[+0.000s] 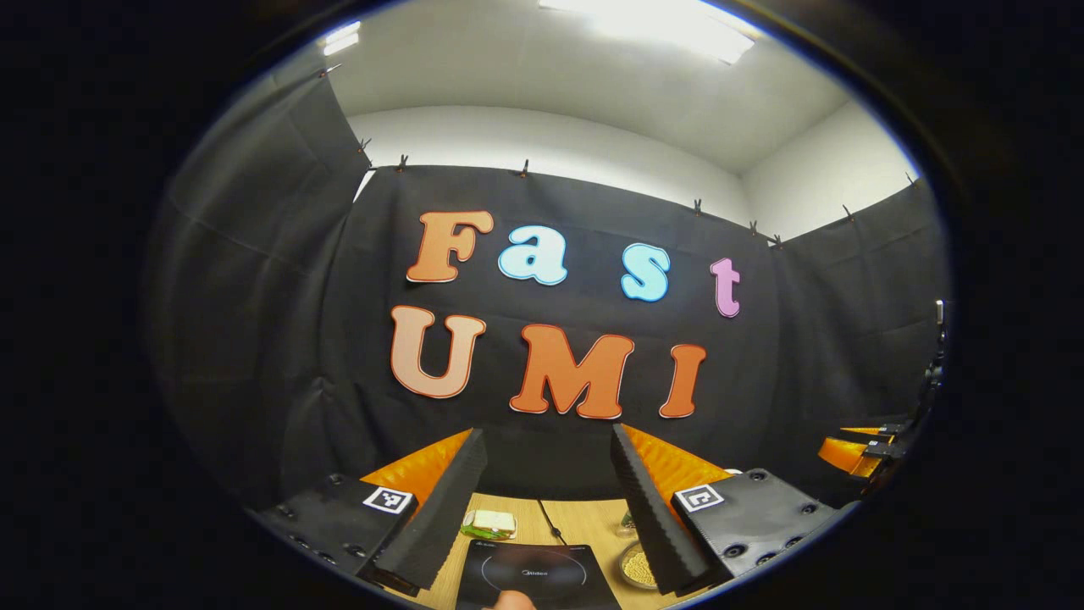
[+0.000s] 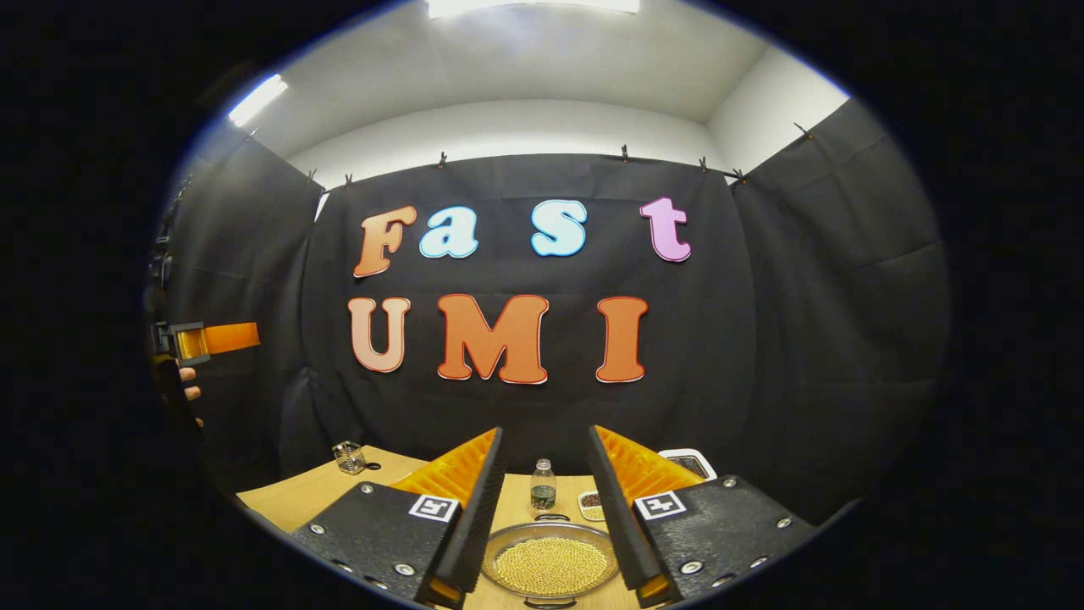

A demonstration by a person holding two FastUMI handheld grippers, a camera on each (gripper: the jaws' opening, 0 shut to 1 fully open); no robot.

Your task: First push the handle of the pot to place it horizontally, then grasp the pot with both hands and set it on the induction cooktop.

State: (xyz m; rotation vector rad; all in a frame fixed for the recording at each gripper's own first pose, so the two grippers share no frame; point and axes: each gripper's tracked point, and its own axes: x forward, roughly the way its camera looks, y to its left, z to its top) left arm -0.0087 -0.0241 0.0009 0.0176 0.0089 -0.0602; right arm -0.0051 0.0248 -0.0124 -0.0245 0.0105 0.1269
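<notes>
While fingers (image 2: 631, 508) gape, pot (image 2: 550, 566) lies between.

Wooden table (image 2: 296, 496), induction cooktop (image 1: 535, 576), pot (image 2: 550, 566) (bead-filled), bottle (image 2: 542, 485), glass (image 2: 348, 457)

shiny metal pot (image 2: 550, 561), glossy cooktop (image 1: 535, 574), wood-look table (image 2: 313, 491)

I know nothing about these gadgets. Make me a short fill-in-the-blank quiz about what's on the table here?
1. In the right gripper view, the pot lying between the right gripper fingers is full of small ____ beads.
2. Behind that pot stands a small clear ____ with a cap.
3. In the left gripper view, the flat black induction cooktop lies on a ____ table.
4. Both grippers' jaws stand ____, holding nothing.

Missing words: yellow; bottle; wooden; open
</notes>
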